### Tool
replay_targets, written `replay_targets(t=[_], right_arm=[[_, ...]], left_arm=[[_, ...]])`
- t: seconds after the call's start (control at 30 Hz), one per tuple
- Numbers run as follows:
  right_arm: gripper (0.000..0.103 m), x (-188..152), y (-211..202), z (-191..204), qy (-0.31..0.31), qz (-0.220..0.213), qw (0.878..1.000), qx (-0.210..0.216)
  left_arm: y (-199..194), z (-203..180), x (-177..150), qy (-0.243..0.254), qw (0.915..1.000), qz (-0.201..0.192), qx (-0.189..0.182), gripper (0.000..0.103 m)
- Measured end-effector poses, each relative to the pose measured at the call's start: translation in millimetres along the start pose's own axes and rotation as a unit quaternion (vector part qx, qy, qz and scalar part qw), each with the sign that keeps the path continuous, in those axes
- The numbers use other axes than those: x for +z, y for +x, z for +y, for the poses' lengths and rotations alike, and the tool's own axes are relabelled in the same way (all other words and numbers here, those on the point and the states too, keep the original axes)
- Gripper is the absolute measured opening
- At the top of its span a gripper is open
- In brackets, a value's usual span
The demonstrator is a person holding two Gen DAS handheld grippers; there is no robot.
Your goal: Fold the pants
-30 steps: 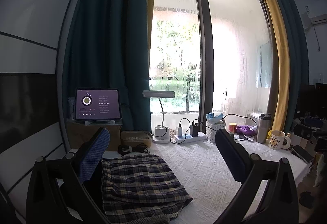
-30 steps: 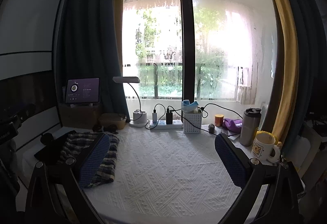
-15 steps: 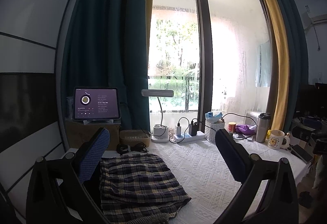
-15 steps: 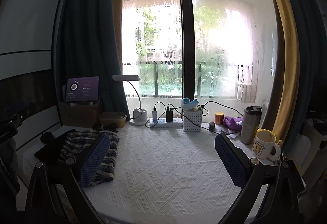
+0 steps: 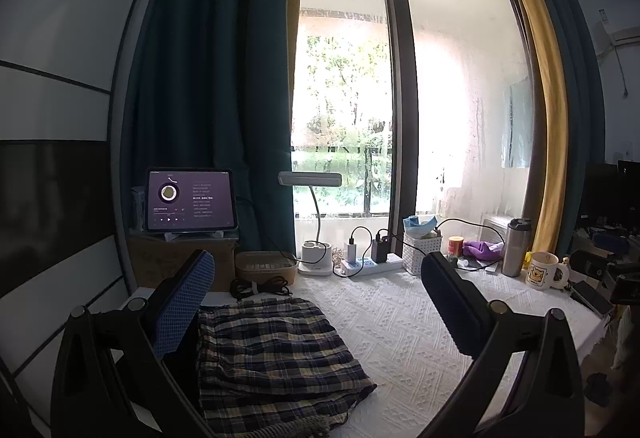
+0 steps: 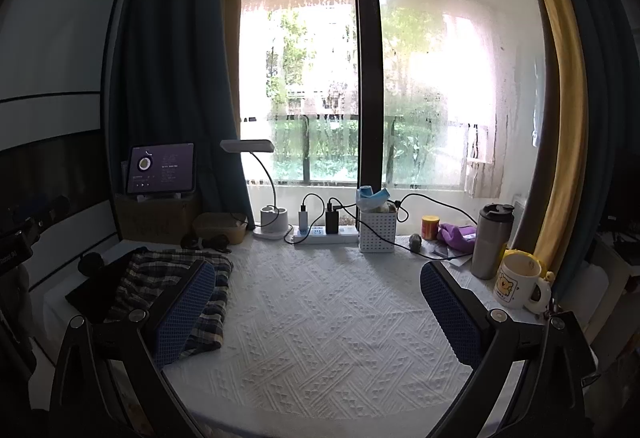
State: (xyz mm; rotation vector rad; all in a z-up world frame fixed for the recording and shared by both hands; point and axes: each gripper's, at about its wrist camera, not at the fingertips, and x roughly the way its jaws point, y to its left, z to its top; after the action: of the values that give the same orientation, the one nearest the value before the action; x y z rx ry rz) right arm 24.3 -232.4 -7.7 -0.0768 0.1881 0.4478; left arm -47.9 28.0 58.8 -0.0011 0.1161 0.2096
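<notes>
Left wrist view showed the pants [image 5: 272, 350] lying folded on the desk [image 5: 400, 322], just beyond the left tongs [image 5: 320, 302]; both tongs gaped empty, right tongs [image 6: 318, 312] aside, likely finished.

the left claw [image 5: 318, 302] is held level and pointed forward, its two fingers spread wide with nothing gripped between them. the right claw [image 6: 318, 312] is held in the same level pose, its blue-padded fingers [image 6: 182, 312] likewise parted wide and gripping nothing.
</notes>
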Motion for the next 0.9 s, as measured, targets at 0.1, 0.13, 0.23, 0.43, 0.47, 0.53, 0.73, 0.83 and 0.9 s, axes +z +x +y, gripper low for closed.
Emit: replay_targets(t=[0.1,0.13,0.23,0.43,0.47,0.53,0.73,0.83,0.9], right_arm=[[0.103,-0.5,0.6,0.1,0.001,0.0,1.0,0.0],[0.103,-0.3,0.7,-0.2,0.0,0.0,1.0,0.0],[0.103,-0.8,1.0,-0.3,0.001,0.001,1.0,0.0],[0.103,-0.6,1.2,-0.6,0.001,0.001,1.0,0.0],[0.103,-1.1,1.7,-0.5,0.001,0.001,1.0,0.0],[0.103,-1.1,1.7,-0.3,0.001,0.002,1.0,0.0],[0.103,-2.9,2.8,-0.7,0.002,0.004,1.0,-0.001],[0.103,-3.0,3.2,-0.7,0.002,0.004,1.0,-0.001],[0.103,-2.9,3.3,-0.8,0.002,0.004,1.0,-0.001]], left_arm=[[-0.1,0.6,-0.1,-0.002,1.0,0.002,-0.002,0.102],[0.0,0.8,0.1,-0.003,1.0,0.002,-0.002,0.102],[-0.9,1.8,0.7,-0.006,1.0,0.0,-0.002,0.102],[-0.8,2.4,0.6,-0.006,1.0,0.0,-0.002,0.102],[-0.7,2.4,0.5,-0.006,1.0,0.001,-0.003,0.102],[-1.1,2.7,0.2,-0.006,1.0,0.001,-0.004,0.102],[-1.2,2.4,-0.3,-0.006,1.0,0.002,-0.003,0.102],[-1.1,2.0,-0.5,-0.006,1.0,0.003,-0.004,0.102],[-1.5,1.6,-0.5,-0.006,1.0,0.002,-0.005,0.102]])
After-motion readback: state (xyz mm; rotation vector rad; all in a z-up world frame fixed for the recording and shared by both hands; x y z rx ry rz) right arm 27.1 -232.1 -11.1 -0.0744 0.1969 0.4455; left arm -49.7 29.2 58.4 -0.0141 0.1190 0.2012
